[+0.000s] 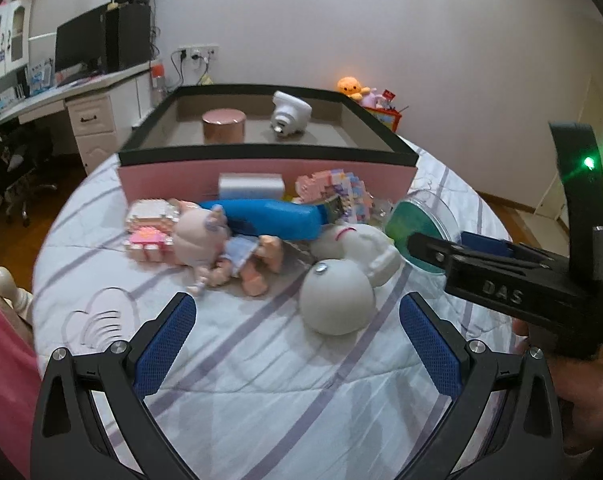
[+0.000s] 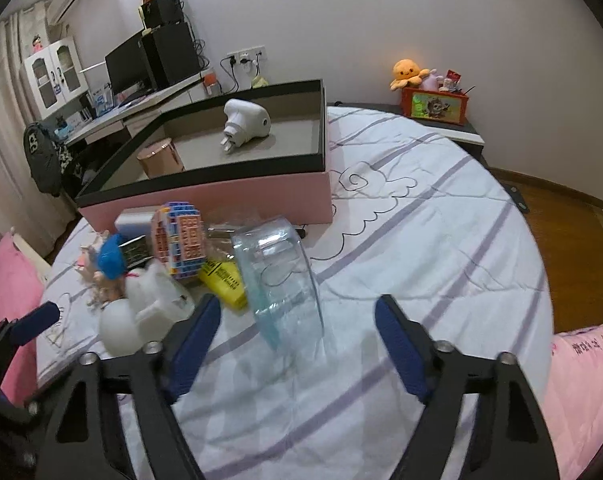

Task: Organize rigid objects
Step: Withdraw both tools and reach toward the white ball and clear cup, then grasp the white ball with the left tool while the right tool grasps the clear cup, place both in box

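With both the left gripper (image 1: 297, 344) and right gripper (image 2: 297, 344) wide open and empty, the right should straddle the clear tub (image 2: 279, 280) squarely, gripping its rim before lifting toward the box (image 2: 221, 200).

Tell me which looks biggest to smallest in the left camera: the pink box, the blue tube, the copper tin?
1. Pink box
2. Blue tube
3. Copper tin
The tin sits farthest back, so it may only look smallest.

"DAS" on right gripper (image 1: 421, 246)
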A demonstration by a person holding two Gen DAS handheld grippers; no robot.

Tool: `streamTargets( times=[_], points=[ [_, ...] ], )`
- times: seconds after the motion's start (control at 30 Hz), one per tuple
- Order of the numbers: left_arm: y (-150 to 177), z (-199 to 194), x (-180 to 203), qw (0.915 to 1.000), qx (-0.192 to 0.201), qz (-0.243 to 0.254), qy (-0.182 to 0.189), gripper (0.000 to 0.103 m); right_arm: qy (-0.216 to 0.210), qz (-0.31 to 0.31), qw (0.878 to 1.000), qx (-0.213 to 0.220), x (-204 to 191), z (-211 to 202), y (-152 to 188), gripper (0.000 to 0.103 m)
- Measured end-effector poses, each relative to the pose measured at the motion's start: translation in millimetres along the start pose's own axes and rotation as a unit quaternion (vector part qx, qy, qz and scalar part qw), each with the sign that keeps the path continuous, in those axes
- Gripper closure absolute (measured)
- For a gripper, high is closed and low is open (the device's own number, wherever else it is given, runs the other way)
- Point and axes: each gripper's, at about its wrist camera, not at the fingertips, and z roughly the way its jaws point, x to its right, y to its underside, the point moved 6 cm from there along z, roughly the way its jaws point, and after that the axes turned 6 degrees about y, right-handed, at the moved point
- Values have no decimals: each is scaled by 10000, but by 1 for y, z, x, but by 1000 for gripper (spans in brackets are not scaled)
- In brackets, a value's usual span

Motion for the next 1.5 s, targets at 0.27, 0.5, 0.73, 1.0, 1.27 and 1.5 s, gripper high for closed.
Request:
streamTargets(
  times=[0.27, 0.5, 0.73, 1.0, 1.27, 1.5],
  points=[
    [-7, 34, 12, 9996, -262, -13, 71, 15, -374, 29, 9992, -106, 5, 14, 0, 64],
    [-7, 42, 16, 9981, -358, -108, 495, 58, -383, 171, 9991, -60, 19, 3, 5, 64],
    [-2, 22, 14, 9976, -184, -113, 652, 58, -415, 225, 9989, 20, 18, -14, 8, 65],
    [2, -17, 6, 9974, 38, -19, 725, 58, -462, 180, 9986, 162, 7, -36, 7, 65],
    [-19, -55, -16, 9971, 427, -3, 628, 58, -611, 32, 9974, 381, -12, -58, -8, 65],
    [-72, -65, -48, 9961, 823, 95, 308, 58, -673, -328, 9943, 754, -41, -74, -60, 65]
  ],
)
